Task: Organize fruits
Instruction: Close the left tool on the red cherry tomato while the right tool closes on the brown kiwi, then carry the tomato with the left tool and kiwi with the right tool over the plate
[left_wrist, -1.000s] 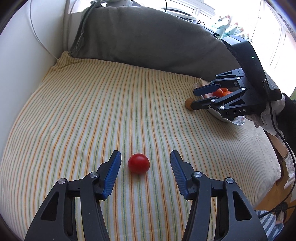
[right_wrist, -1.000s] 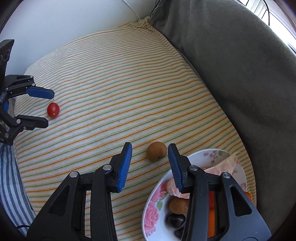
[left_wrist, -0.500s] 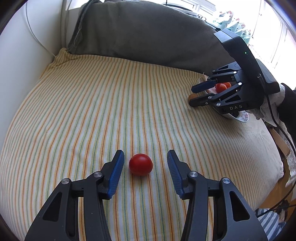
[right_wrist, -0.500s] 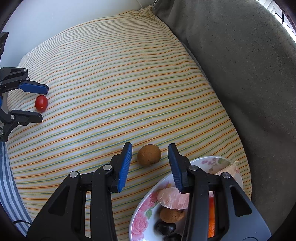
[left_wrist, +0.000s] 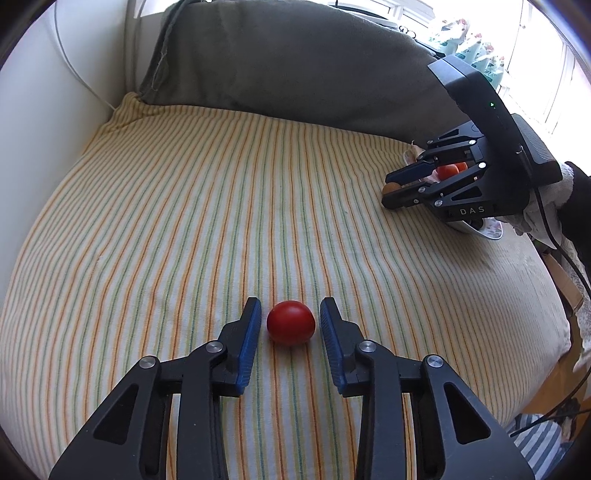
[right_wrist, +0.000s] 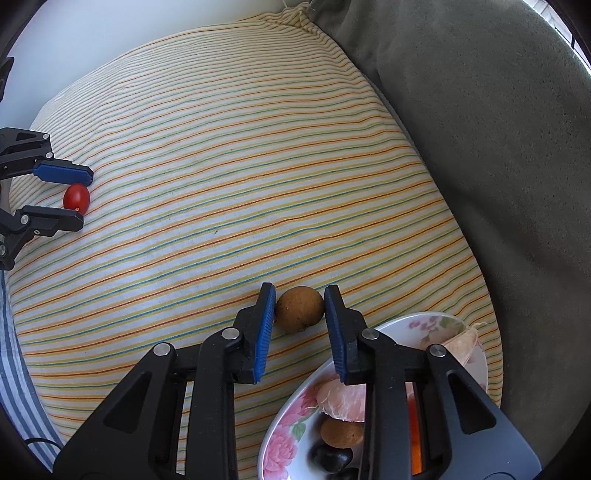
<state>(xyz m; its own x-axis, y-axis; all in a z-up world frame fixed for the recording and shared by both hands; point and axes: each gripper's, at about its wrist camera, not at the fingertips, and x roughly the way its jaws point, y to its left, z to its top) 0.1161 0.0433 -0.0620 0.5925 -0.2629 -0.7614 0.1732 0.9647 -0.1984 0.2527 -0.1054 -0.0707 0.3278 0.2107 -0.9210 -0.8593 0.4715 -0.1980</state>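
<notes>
The plate (right_wrist: 286, 434) sits at the lower right of the right wrist view, its near part cut off by the frame and partly hidden behind the right gripper (right_wrist: 300, 301); in the left wrist view, at the right edge, only a sliver of it shows under that gripper. On it I count one peeled citrus piece (right_wrist: 341, 400), one brown fruit (right_wrist: 341, 434), at least one dark fruit (right_wrist: 330, 458) and something orange behind the finger, too hidden to name. Two fruits lie on the striped cushion (left_wrist: 184, 221): one tomato (left_wrist: 291, 322) at lower centre of the left wrist view, and one brown fruit (right_wrist: 299, 309) just beside the plate's rim. The tomato is slightly oval, long axis across the frame. The left gripper (left_wrist: 290, 314) has just been closing, with the tomato between its narrow jaws and thin gaps either side. The right gripper has also been closing, and its pads now touch the roundish brown fruit on both sides.
</notes>
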